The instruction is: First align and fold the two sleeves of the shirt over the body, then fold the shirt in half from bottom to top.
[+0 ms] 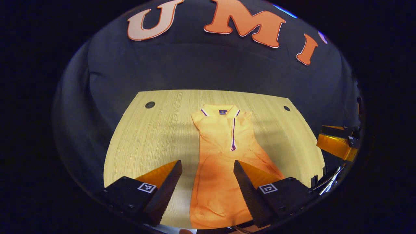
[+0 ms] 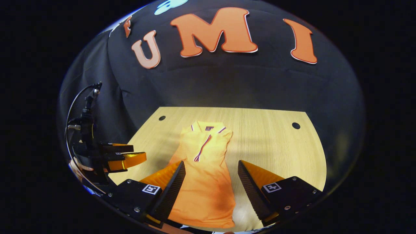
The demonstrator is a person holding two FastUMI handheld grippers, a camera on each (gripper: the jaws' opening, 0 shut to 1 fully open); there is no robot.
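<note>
Nearest, at the bottom of the left gripper view, the left gripper (image 1: 208, 175) hovers with its two fingers spread wide and nothing between them but air; the lower part of the shirt (image 1: 221, 152) shows through the gap. In the right gripper view the right gripper (image 2: 211, 177) is likewise spread apart and holds nothing, its fingers framing the shirt's hem end at the bottom centre of the frame.

Beyond the fingers, the orange shirt lies flat on the wooden table (image 1: 156, 130), a narrow strip running from the near edge up toward the middle of the frame, sleeves already folded in over the body. Its collar, trimmed with a dark stripe, points away toward the far edge, and the placket runs down from it.

Farther off, two dark round holes (image 1: 149, 104) sit near the table's far corners. The right gripper also shows at the right edge of the left gripper view, off the table's side.
</note>
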